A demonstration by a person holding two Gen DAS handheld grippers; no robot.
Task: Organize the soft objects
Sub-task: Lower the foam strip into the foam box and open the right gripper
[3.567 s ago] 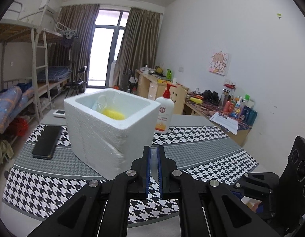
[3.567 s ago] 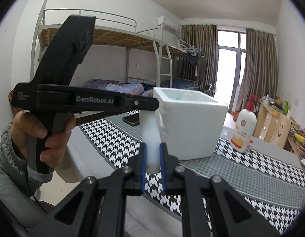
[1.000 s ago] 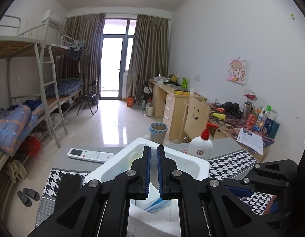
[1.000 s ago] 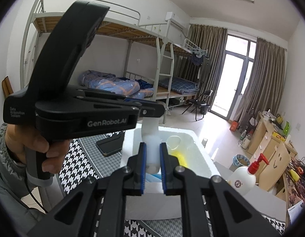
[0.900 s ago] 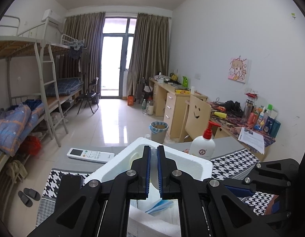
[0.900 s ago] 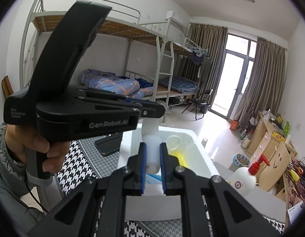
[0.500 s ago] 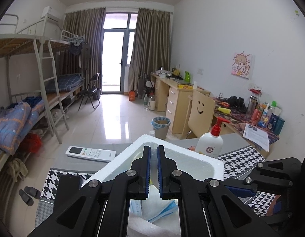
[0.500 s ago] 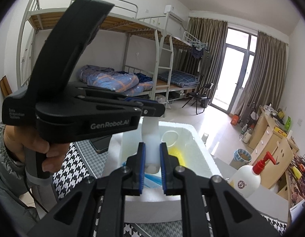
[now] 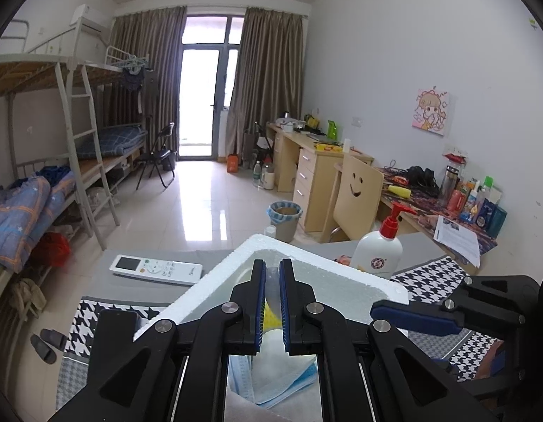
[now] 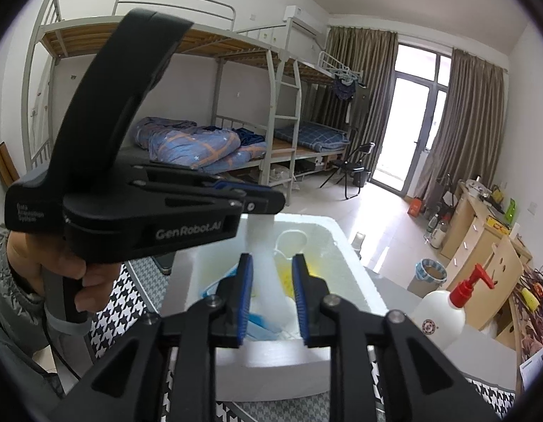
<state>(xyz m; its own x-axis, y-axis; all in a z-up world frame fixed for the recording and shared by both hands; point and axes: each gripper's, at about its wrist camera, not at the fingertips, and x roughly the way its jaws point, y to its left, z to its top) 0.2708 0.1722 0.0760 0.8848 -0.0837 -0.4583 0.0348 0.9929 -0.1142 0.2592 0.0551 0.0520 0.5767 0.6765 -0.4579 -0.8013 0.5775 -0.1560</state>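
A white foam box [image 9: 327, 263] stands on the houndstooth cloth and also shows in the right wrist view [image 10: 345, 246]. Inside lie blue face masks [image 9: 271, 376], something yellow [image 10: 289, 277] and a clear cup [image 10: 290, 241]. My left gripper [image 9: 270, 306] hovers over the box, shut on a soft translucent white piece [image 9: 272, 281]. From the right wrist view that piece [image 10: 262, 263] hangs from the left gripper's tip [image 10: 260, 204] into the box. My right gripper [image 10: 273, 295] is open, its pads apart on either side of the piece.
A lotion pump bottle [image 9: 378, 246] stands just right of the box. A white remote [image 9: 155, 269] lies on the grey table at the left, with a dark phone [image 9: 116, 320] nearer. Bunk beds, desks, a chair and a bin fill the room behind.
My right gripper has opened and let go of the white piece. The left gripper still holds it and both have moved slightly lower over the box.
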